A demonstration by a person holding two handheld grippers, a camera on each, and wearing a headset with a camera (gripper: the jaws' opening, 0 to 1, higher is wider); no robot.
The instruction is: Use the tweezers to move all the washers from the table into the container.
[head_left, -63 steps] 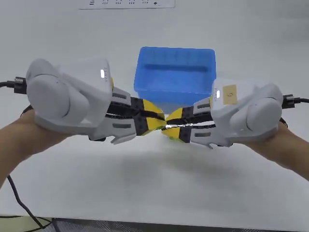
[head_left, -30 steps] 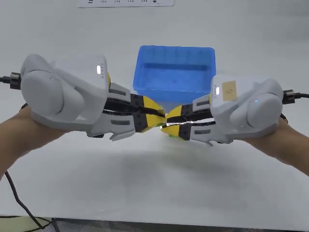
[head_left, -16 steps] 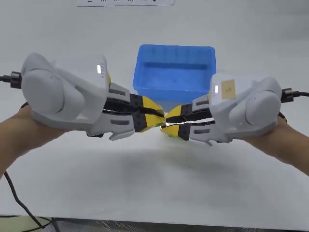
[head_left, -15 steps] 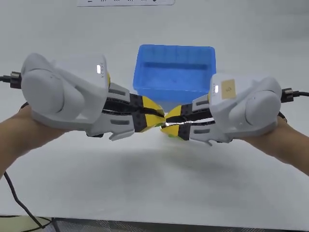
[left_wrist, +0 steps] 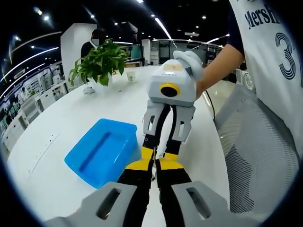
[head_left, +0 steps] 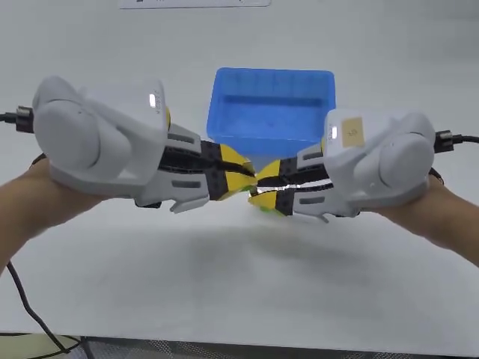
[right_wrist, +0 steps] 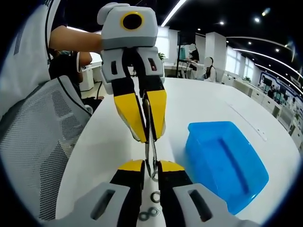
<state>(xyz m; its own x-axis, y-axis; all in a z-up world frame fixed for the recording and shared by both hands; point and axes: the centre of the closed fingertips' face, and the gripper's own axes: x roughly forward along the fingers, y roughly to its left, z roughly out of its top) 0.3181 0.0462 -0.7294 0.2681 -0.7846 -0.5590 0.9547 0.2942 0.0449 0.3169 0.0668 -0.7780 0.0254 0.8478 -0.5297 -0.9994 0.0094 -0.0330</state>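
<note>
Right gripper view: washers (right_wrist: pixel 154 196) are lying on the white table (right_wrist: pixel 106 137), just beneath the tweezers (right_wrist: pixel 151 155). I am keeping the tweezers clamped between the closed jaws of the right gripper (right_wrist: pixel 151 166). The left gripper (right_wrist: pixel 150 135), facing it, is pinching their other end, jaws likewise closed. The blue container (right_wrist: pixel 201 153) is sitting on the table near both grippers.

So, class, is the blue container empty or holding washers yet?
Empty, as far as shows: the container floor looks bare; washers lie on the table.
</note>
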